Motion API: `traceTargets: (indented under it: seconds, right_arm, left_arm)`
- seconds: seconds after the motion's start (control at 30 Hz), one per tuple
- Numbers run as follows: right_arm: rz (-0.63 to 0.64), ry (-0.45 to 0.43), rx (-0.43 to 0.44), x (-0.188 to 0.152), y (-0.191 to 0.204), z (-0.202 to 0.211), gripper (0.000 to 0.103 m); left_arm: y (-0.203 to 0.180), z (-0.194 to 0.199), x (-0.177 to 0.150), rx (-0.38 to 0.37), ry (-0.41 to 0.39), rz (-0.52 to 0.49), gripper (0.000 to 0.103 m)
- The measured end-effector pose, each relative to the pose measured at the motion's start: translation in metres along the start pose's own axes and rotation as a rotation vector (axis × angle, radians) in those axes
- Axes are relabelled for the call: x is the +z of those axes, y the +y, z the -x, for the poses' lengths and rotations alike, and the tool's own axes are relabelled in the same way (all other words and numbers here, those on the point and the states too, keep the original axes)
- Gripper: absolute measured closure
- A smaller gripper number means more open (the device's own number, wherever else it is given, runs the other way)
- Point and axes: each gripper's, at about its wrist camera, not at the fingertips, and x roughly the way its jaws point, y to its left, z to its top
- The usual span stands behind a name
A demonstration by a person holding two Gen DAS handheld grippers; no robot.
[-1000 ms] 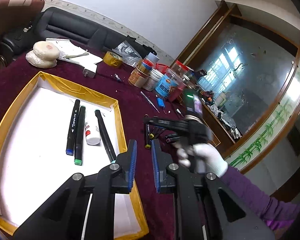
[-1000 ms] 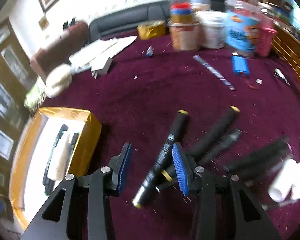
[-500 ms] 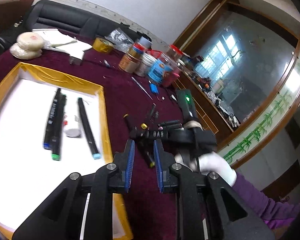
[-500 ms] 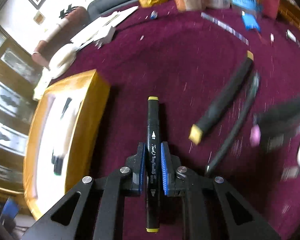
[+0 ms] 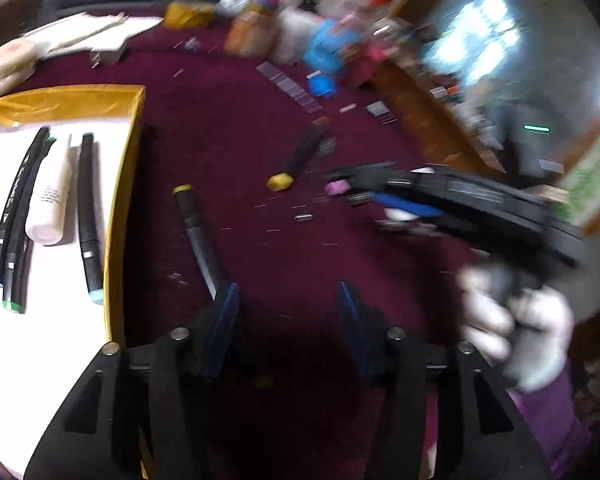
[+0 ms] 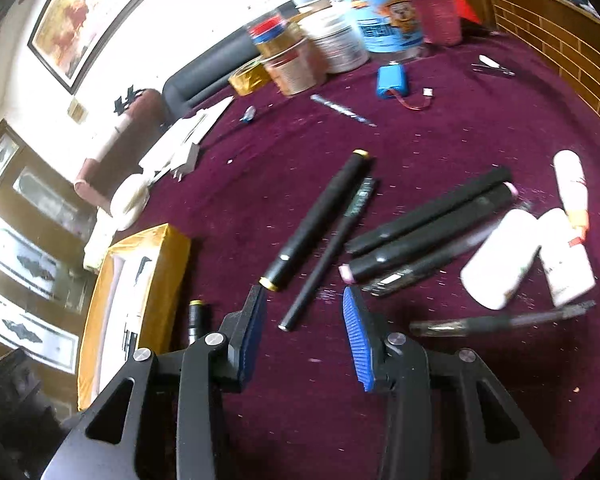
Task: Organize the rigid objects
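Right gripper (image 6: 304,320): jaws just opened, nothing between them. Left gripper (image 5: 286,308): jaws just opened, empty. Yellow-capped marker (image 5: 198,236) lies on the maroon cloth (image 5: 228,128) beside the tray (image 5: 118,208), long axis pointing away from the left gripper. Tray contents: 3 markers, 1 white tube (image 5: 50,196).

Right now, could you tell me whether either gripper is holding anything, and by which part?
Nothing is held. The right gripper has just opened, with only cloth between its jaws. The left gripper has also just opened, and the yellow-capped marker lies beside its left finger, ungripped.
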Motion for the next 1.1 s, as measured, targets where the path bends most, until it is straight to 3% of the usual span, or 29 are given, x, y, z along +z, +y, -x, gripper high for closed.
traceTargets:
  seconds: [0.07,0.13,0.17,0.2,0.23,0.3,0.4,0.53,0.73,0.8,0.9,0.93,0.97,1.1]
  right_arm:
    - [-0.004,0.009,0.001,0.001,-0.007,-0.001,0.068]
    - [-0.005,0.007,-0.005,0.004,-0.008,-0.004,0.068]
    - [-0.003,0.004,-0.010,0.007,-0.009,-0.006,0.068]
    - [-0.001,0.001,-0.013,0.011,-0.009,-0.005,0.068]
    - [0.002,-0.005,-0.017,0.016,-0.008,-0.008,0.068]
    - [0.004,-0.012,-0.028,0.024,-0.008,-0.012,0.068]
    - [0.001,-0.004,0.002,0.036,-0.004,-0.022,0.068]
    - [-0.015,0.054,0.040,0.051,0.008,-0.047,0.068]
    - [0.014,0.130,-0.146,0.062,0.027,-0.092,0.068]
    - [0.026,0.099,-0.207,0.065,0.034,-0.095,0.068]
    - [0.088,0.083,-0.270,0.065,0.046,-0.101,0.069]
    - [0.135,0.082,-0.302,0.065,0.050,-0.103,0.075]
    - [0.169,0.074,-0.343,0.064,0.052,-0.104,0.088]
    - [0.178,0.067,-0.293,0.061,0.041,-0.093,0.090]
  left_arm:
    - [0.001,-0.021,0.005,0.075,0.035,-0.005,0.049]
    - [-0.006,-0.028,0.009,0.146,-0.017,-0.057,0.052]
    - [-0.007,-0.029,0.010,0.163,-0.034,-0.066,0.059]
    - [-0.008,-0.028,0.010,0.149,-0.032,-0.070,0.085]
    - [-0.006,-0.030,0.010,0.130,-0.012,-0.066,0.096]
    - [-0.001,-0.035,0.008,0.100,0.040,-0.047,0.096]
    - [-0.001,-0.027,0.003,0.079,0.037,-0.049,0.096]
    - [0.020,-0.031,0.002,0.001,0.070,0.078,0.096]
    - [0.016,-0.029,-0.003,-0.012,0.051,0.080,0.080]
    - [0.016,-0.027,-0.004,-0.036,0.043,0.082,0.072]
    - [0.017,-0.022,-0.008,-0.095,0.039,0.114,0.072]
    - [0.019,-0.018,-0.010,-0.107,0.029,0.123,0.072]
    - [0.019,-0.013,-0.012,-0.108,0.016,0.127,0.072]
    - [0.021,0.002,-0.014,-0.123,-0.028,0.124,0.065]
